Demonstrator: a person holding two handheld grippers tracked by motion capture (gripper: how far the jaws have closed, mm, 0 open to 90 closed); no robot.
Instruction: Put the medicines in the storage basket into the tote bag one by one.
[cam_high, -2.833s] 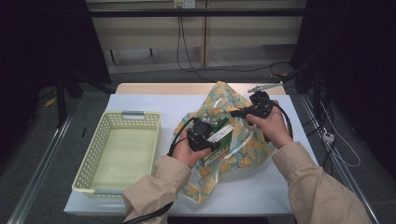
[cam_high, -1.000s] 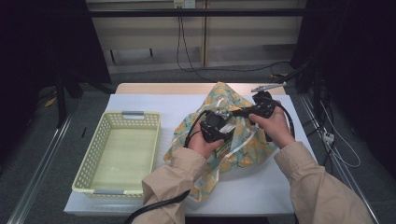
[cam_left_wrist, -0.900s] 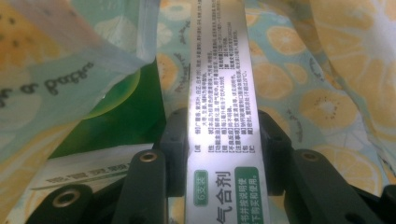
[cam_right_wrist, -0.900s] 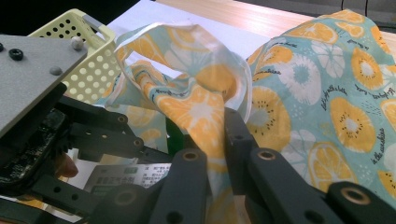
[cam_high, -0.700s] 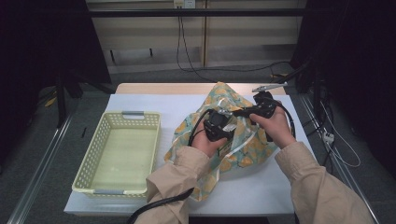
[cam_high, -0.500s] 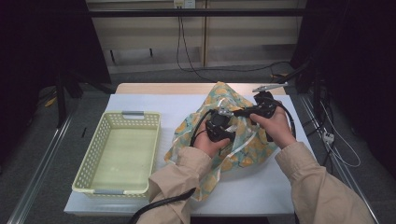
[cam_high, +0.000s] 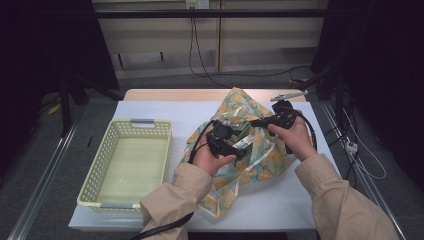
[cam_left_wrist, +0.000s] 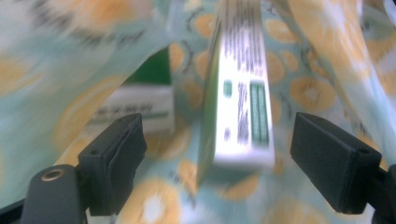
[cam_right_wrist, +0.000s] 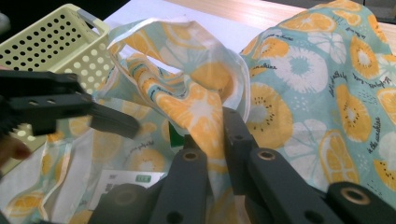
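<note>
Fruit-print fabric bag (cam_high: 260, 145) lies on table (cam_high: 165, 107), 3 o'clock of yellow basket (cam_high: 127, 160). Right gripper (cam_right_wrist: 212, 144) clamps bag rim at 12 o'clock edge. Left gripper (cam_left_wrist: 215, 158) jaws spread wide around white-green box (cam_left_wrist: 240, 93) inside bag, not touching.

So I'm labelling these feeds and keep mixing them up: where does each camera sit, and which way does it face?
High view: above the person's side, looking forward and down at table, basket, both forearms.
Left gripper view: on the left gripper, facing a box inside the bag; jaws apart.
Right gripper view: on the right gripper, jaws pinching bag cloth.
All share the bag.
</note>
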